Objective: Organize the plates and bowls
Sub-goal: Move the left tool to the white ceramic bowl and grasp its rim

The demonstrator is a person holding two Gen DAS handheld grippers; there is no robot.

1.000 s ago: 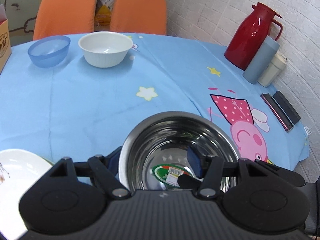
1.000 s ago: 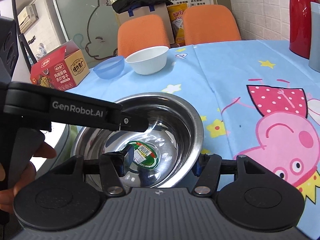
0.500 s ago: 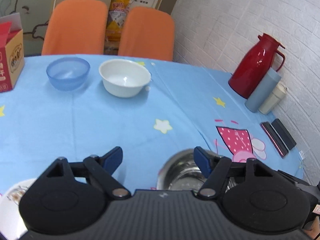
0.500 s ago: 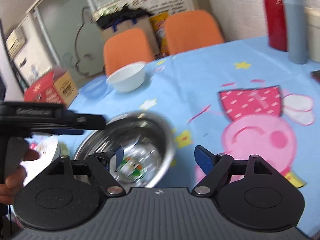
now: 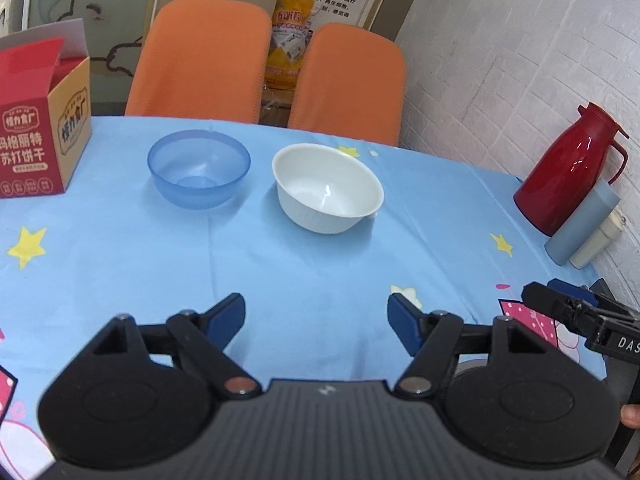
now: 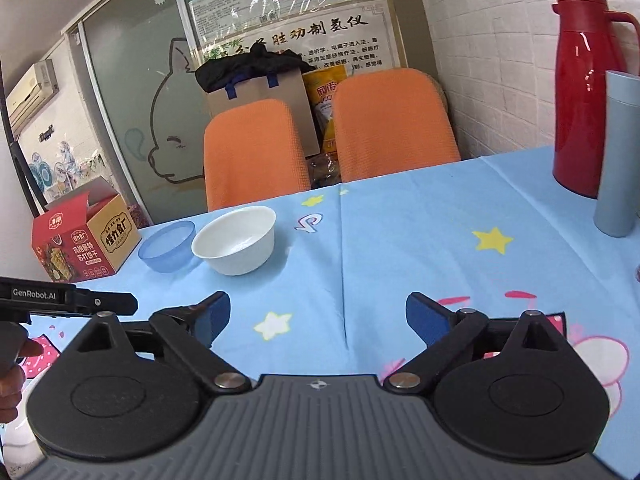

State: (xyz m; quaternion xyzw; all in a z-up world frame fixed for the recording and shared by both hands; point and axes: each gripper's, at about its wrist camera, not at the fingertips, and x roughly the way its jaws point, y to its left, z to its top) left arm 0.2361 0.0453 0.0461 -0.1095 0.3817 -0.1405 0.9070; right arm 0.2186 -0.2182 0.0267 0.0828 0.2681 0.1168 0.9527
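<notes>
A white bowl (image 5: 328, 188) and a clear blue bowl (image 5: 199, 168) stand side by side at the far side of the blue tablecloth (image 5: 280, 264); the right wrist view shows the white bowl (image 6: 236, 240) and blue bowl (image 6: 168, 246) too. My left gripper (image 5: 316, 322) hovers over bare cloth, open, nothing between its fingers. My right gripper (image 6: 318, 320) is wide open and empty as well. The steel bowl is hidden below both cameras. The right gripper's tip (image 5: 560, 308) pokes in at the right of the left wrist view.
A red cracker box (image 5: 36, 136) sits at the far left. A red thermos (image 5: 572, 172), a grey-blue flask (image 5: 584, 224) and a cream cup (image 5: 596, 244) stand by the brick wall. Two orange chairs (image 5: 208, 60) stand behind the table.
Both grippers let go of the steel bowl, opened wider and lifted away; the bowl has dropped out of both views, and the far bowls now sit nearer the middle.
</notes>
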